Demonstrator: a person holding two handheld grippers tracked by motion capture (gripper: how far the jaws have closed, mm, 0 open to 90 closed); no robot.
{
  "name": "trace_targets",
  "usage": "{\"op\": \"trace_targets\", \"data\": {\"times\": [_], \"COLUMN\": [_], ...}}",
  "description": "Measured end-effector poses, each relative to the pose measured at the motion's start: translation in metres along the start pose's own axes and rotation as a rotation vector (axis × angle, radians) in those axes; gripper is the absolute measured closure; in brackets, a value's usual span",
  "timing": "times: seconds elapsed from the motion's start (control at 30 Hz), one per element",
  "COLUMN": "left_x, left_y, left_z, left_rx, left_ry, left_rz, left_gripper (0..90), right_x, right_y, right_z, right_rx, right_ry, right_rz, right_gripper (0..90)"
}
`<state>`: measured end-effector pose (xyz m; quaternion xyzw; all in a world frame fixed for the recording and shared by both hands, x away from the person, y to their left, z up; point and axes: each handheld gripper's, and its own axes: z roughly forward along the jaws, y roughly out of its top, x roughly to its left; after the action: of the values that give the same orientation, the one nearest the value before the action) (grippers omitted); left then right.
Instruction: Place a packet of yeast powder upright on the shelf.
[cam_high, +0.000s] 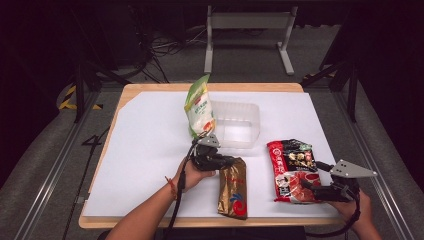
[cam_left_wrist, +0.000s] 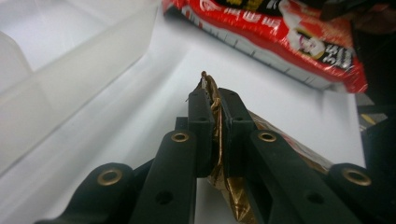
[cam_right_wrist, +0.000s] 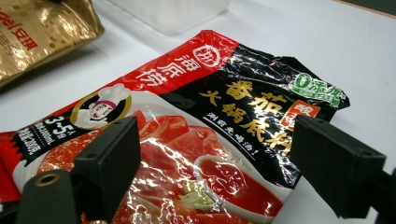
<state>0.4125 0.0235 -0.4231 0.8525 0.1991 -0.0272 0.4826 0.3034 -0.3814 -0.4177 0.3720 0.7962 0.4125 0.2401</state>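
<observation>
Your left gripper (cam_high: 216, 161) was clamped tight on the top edge of the gold pouch (cam_high: 233, 188); in the left gripper view you could see the crinkled gold foil (cam_left_wrist: 215, 100) pinched flat between both black jaws, with a bit of it poking out past the tips. The rest of that pouch was lying on the white table cover (cam_high: 145, 165), near the front edge, pointing back toward you.

Your right gripper (cam_high: 312, 187) had its jaws spread wide over the near end of the red and black sauce packet (cam_high: 294, 170). In the right gripper view the packet (cam_right_wrist: 196, 140) sat flat between the two jaws and neither pad looked like it was touching it.

The clear plastic tub (cam_high: 235, 125) was in the middle of the table, just beyond your left gripper, and in the left gripper view its wall (cam_left_wrist: 70, 79) ran along the left side. A green and white bag (cam_high: 199, 106) was standing upright at the tub's left end, though I couldn't tell if it was in the tub or leaning against it.
</observation>
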Motion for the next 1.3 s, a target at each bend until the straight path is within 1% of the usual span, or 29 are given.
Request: {"op": "trace_targets", "data": {"times": [0.03, 0.1, 0.13, 0.17, 0.3, 0.33, 0.37, 0.5, 0.53, 0.57, 0.6, 0.63, 0.7, 0.73, 0.77, 0.8, 0.9, 0.93, 0.97, 1.03, 1.07, 1.13, 1.17, 1.27, 1.3], "left_x": [0.0, -0.004, -0.006, -0.008, -0.014, -0.014, -0.017, -0.022, -0.022, -0.023, -0.024, -0.025, -0.024, -0.024, -0.024, -0.023, -0.022, -0.022, -0.022, -0.023, -0.023, -0.024, -0.024, -0.024, -0.023], "left_y": [0.0, 0.003, 0.005, 0.007, 0.013, 0.013, 0.015, 0.019, 0.019, 0.019, 0.02, 0.02, 0.021, 0.021, 0.021, 0.022, 0.023, 0.023, 0.025, 0.026, 0.028, 0.031, 0.032, 0.04, 0.041], "left_z": [0.0, -0.011, -0.014, -0.021, -0.046, -0.046, -0.059, -0.08, -0.08, -0.085, -0.089, -0.092, -0.096, -0.098, -0.1, -0.101, -0.104, -0.104, -0.105, -0.106, -0.107, -0.111, -0.112, -0.12, -0.121], "left_rx": [0.0, -0.044, -0.056, -0.077, -0.168, -0.168, -0.218, -0.294, -0.294, -0.313, -0.318, -0.332, -0.349, -0.356, -0.367, -0.376, -0.393, -0.393, -0.407, -0.413, -0.424, -0.444, -0.45, -0.499, -0.509], "left_ry": [0.0, 0.006, 0.012, 0.021, 0.062, 0.062, 0.088, 0.117, 0.117, 0.119, 0.127, 0.129, 0.145, 0.145, 0.156, 0.164, 0.18, 0.18, 0.18, 0.185, 0.195, 0.199, 0.205, 0.248, 0.255], "left_rz": [0.0, 0.01, 0.013, 0.023, 0.028, 0.028, 0.038, 0.04, 0.04, 0.04, 0.049, 0.039, 0.041, 0.037, 0.026, 0.028, 0.018, 0.018, 0.012, 0.013, 0.014, 0.011, 0.008, -0.001, -0.006], "left_gripper": [85.7, 86.0, 86.1, 86.1, 86.5, 86.6, 86.7, 87.0, 87.1, 87.1, 87.1, 87.1, 87.2, 87.2, 87.2, 87.2, 87.1, 87.1, 87.1, 87.1, 87.1, 87.1, 87.1, 87.2, 87.2], "right_x": [0.0, 0.0, 0.0, 0.0, -0.001, -0.001, -0.001, -0.001, -0.001, -0.001, -0.001, -0.001, -0.001, -0.002, -0.002, -0.003, -0.003, -0.003, -0.004, -0.004, -0.004, -0.004, -0.004, -0.004, -0.004], "right_y": [0.0, 0.0, 0.0, 0.0, 0.0, 0.0, 0.0, 0.001, 0.001, 0.001, 0.001, 0.001, 0.001, 0.001, 0.001, 0.001, 0.001, 0.001, 0.001, 0.001, 0.001, 0.001, 0.001, 0.0, 0.0], "right_z": [0.0, 0.0, 0.0, 0.0, -0.001, -0.001, -0.001, -0.002, -0.002, -0.003, -0.003, -0.003, -0.003, -0.003, -0.003, -0.003, -0.004, -0.004, -0.004, -0.004, -0.004, -0.004, -0.004, -0.004, -0.004], "right_rx": [0.0, 0.0, 0.0, 0.0, -0.001, -0.001, -0.002, -0.009, -0.009, -0.009, -0.009, -0.008, -0.009, -0.008, -0.007, -0.009, -0.013, -0.013, -0.015, -0.015, -0.014, -0.014, -0.013, -0.013, -0.012], "right_ry": [0.0, -0.001, -0.001, -0.001, -0.005, -0.005, -0.006, -0.009, -0.009, -0.009, -0.01, -0.012, -0.011, -0.011, -0.013, -0.013, -0.013, -0.013, -0.016, -0.016, -0.017, -0.018, -0.019, -0.021, -0.022], "right_rz": [0.0, 0.001, 0.002, 0.003, 0.003, 0.004, 0.004, 0.003, 0.003, 0.003, 0.002, 0.0, 0.001, 0.005, 0.006, 0.008, 0.009, 0.009, 0.008, 0.008, 0.01, 0.01, 0.011, 0.013, 0.016], "right_gripper": [16.5, 16.5, 16.5, 16.5, 16.5, 16.5, 16.4, 16.4, 16.4, 16.4, 16.4, 16.5, 16.5, 16.5, 16.5, 16.5, 16.5, 16.5, 16.4, 16.4, 16.4, 16.4, 16.4, 16.4, 16.5]}}
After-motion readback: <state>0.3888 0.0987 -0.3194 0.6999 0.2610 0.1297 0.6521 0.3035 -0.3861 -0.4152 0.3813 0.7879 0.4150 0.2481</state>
